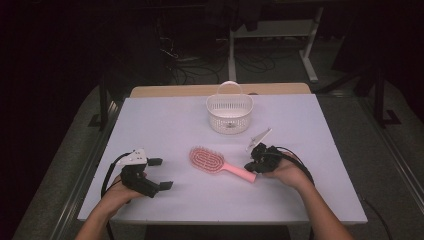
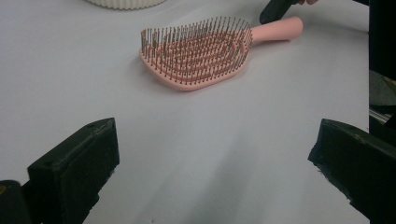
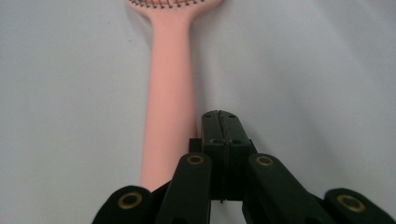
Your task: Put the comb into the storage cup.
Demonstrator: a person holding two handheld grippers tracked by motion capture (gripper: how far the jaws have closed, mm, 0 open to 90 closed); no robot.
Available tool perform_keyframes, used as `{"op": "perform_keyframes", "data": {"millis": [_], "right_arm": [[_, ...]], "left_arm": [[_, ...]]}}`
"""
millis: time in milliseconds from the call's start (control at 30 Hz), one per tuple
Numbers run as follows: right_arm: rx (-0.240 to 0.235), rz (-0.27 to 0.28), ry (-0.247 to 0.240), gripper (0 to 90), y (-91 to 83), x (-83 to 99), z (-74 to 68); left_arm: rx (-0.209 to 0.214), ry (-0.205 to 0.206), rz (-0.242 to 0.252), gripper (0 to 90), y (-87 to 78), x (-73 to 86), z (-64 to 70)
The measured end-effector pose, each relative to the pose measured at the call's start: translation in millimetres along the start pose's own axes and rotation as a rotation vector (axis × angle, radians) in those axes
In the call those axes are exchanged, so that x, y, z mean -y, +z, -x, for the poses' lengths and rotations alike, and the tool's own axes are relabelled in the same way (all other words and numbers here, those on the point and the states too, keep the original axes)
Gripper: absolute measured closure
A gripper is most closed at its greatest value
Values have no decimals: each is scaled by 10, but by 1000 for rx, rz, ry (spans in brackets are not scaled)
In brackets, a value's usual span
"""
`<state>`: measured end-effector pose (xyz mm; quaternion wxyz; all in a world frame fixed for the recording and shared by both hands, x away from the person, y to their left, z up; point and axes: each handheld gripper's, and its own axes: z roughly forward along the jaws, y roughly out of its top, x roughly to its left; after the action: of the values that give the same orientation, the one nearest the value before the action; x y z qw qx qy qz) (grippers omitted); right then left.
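A pink hairbrush (image 1: 215,162) lies bristles up in the middle of the white table (image 1: 165,125), its handle pointing right and toward me. My right gripper (image 1: 250,167) is at the handle's end. In the right gripper view its jaws (image 3: 220,123) are pressed together with nothing between them, and the pink handle (image 3: 170,88) lies just to their left. My left gripper (image 1: 161,173) rests at the table's left with its jaws wide apart. In the left gripper view (image 2: 210,154) it faces the brush head (image 2: 196,51) across bare table.
A white slotted basket (image 1: 229,114) with a handle stands behind the brush, near the table's far edge; its base shows in the left gripper view (image 2: 123,3). Bare tabletop lies between my left gripper and the brush. Dark floor, cables and a frame lie beyond the table.
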<state>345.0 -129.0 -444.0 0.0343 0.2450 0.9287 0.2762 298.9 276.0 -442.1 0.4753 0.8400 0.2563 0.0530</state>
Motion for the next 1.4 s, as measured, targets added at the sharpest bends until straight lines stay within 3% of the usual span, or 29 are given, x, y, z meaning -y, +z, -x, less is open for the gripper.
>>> {"op": "perform_keyframes", "data": {"millis": [267,400,667,967,1267,1333,1400], "right_arm": [[-17,1,-9,890,-29,68,-120],[-16,26,4,886,-56,82,-124],[32,158,78,550,-283,167,-159],[55,284,139,315,-443,428,-185],[108,374,190,109,-532,658,-198],[108,393,213,24,-523,718,-190],[95,409,242,1,-503,772,-190]], "left_arm": [[2,2,1,2,5,-1,6],[1,4,-1,2,2,-2,6],[1,3,-3,2,-1,1,8],[5,4,-3,3,-1,-4,17],[2,-2,3,3,-17,1,25],[2,-4,2,2,-16,2,27],[0,-3,2,2,-15,-1,30]]}}
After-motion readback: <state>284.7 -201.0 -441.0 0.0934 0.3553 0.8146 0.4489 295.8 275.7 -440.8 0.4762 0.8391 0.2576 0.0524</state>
